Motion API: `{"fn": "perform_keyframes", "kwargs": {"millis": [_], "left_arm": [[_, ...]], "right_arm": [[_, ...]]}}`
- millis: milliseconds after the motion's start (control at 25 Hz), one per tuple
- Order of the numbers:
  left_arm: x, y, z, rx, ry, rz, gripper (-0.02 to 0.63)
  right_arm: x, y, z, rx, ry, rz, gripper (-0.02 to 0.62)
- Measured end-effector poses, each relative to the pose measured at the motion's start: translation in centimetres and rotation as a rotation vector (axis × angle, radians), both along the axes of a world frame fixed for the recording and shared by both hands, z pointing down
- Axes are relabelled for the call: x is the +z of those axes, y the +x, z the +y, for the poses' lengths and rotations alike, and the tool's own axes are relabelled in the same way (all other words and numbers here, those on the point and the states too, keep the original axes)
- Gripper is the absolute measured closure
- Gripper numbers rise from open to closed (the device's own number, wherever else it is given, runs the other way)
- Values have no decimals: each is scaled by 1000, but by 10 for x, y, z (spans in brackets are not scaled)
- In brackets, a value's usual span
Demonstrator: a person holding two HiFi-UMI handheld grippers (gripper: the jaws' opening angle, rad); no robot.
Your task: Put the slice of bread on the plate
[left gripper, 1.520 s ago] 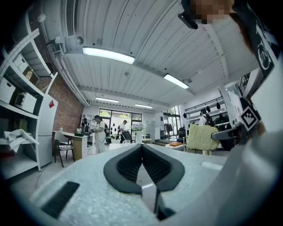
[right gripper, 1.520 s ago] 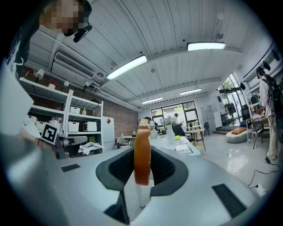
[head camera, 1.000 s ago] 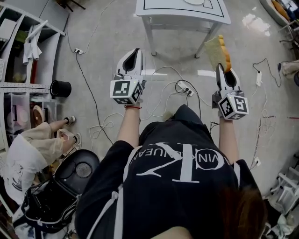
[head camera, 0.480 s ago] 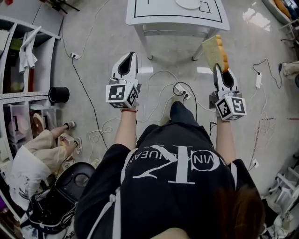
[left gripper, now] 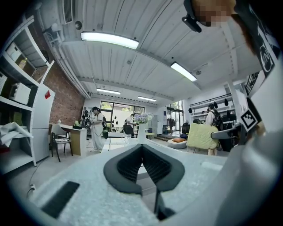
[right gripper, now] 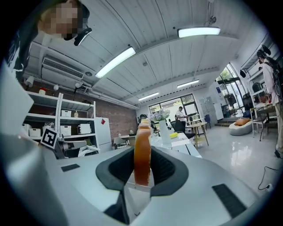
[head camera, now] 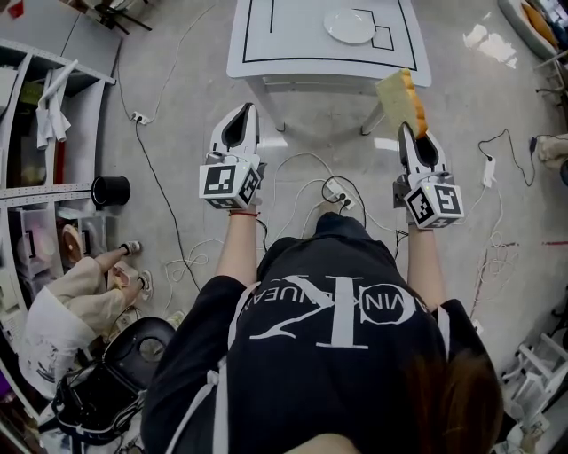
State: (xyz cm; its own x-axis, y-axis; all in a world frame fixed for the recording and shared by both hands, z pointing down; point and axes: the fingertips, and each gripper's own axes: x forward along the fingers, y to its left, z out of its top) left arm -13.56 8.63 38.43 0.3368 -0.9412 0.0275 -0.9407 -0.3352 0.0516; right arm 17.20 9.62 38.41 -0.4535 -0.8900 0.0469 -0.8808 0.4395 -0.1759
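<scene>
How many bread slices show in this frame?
1. The bread slice is clamped on edge in the right gripper, near the white table's right front corner. None visible elsewhere.

A lab-like open workroom: loose cables [head camera: 306,191] and a power strip [head camera: 335,190] on the floor [head camera: 497,115], stocked shelves [right gripper: 70,119], a brick wall [left gripper: 66,99], ceiling strip lights [left gripper: 109,40], a marked-out counter [head camera: 284,35].

The orange-crusted slice of bread [head camera: 399,99] stands on edge in the right gripper [head camera: 410,131] off the worktop's [head camera: 266,40] front-right corner, and the white plate [head camera: 350,26] lies flat on the worktop.
</scene>
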Motion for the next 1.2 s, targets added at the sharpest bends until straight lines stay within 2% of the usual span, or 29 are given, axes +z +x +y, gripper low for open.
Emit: {"fn": "perform_keyframes", "kwargs": {"millis": [280,520,800,1000,1200], "left_arm": [[1,15,-17,-15,1,-3,595],[4,17,-15,-20,-14,-9,595],[13,21,-34,1,-34,2,595],[17,27,-67,70,-44,1,595],[13,26,-121,135,-45,-1,595]], "right_arm": [[3,8,-29,-34,-3,-22,503],[8,3,-30,-60,-22,-44,503],[18,3,-41,-47,-48,-46,503],[23,2,-61,-1,-66,-60,502],[23,-8,-97,33,-79,-71,502]]}}
